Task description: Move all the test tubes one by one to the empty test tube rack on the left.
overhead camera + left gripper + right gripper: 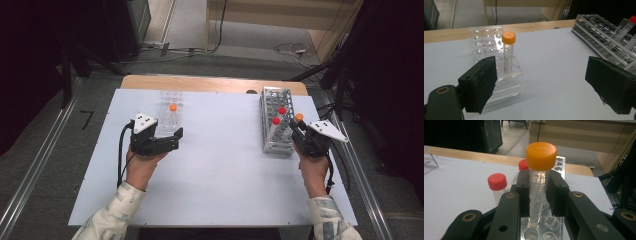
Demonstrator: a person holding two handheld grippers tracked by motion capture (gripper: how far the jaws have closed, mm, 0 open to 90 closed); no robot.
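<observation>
Pale blue board covers the wooden table [210,165], with grey floor and trailing cables beyond it. At the person's right, the right gripper [300,131] has its black jaws clamped on an orange-capped tube [539,182], held upright with its lower end at a hole in the metal rack [276,145]; whether the tip rests inside the hole or sits just above it cannot be told. Two red-capped tubes [278,115] stand in the same rack, just behind the gripped one in the right gripper view. At the left, the left gripper [175,137] hovers with its jaws spread wide and nothing between them, just in front of a clear plastic rack [496,62]. A second orange-capped tube [508,51] stands upright in that clear rack. The two racks sit well apart, at opposite sides of the board.
</observation>
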